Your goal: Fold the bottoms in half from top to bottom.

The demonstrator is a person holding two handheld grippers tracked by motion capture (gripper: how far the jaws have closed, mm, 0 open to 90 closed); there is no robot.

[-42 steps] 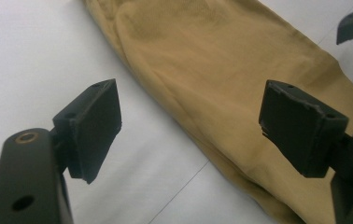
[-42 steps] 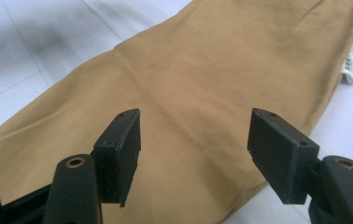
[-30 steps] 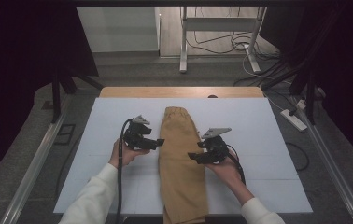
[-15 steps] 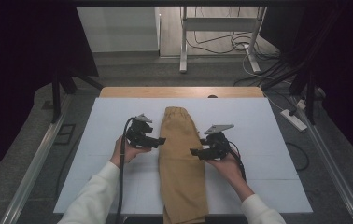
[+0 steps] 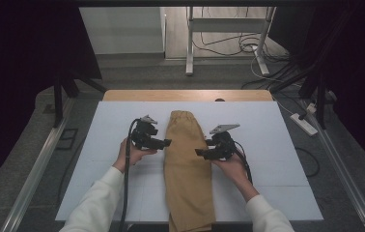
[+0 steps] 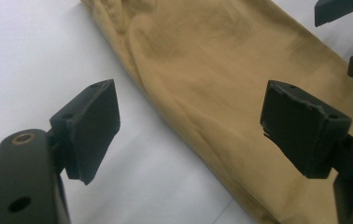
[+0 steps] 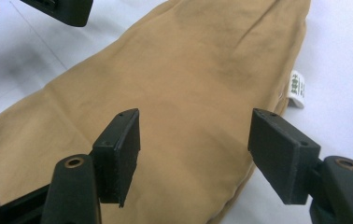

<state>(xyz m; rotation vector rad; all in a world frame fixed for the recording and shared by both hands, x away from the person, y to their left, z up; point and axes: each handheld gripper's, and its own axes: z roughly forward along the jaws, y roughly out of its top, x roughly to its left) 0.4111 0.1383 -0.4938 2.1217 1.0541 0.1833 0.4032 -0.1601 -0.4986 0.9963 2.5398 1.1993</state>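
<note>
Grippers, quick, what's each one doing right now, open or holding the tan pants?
Left gripper: open, holding nothing, jaws astride the edge of the tan pants.
Right gripper: open, holding nothing, poised over the pants' other edge.

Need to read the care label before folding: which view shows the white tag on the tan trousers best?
The right gripper view: the white tag sticks out from the trousers' edge onto the table, print visible but unreadable. In the high view the trousers are too small to make it out; the left gripper view shows plain cloth.

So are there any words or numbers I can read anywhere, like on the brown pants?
Small white tag at the edge of the tan trousers: dark print, too small and blurred to read.
Nothing else carries writing: no words or numbers on the white table cover.
</note>
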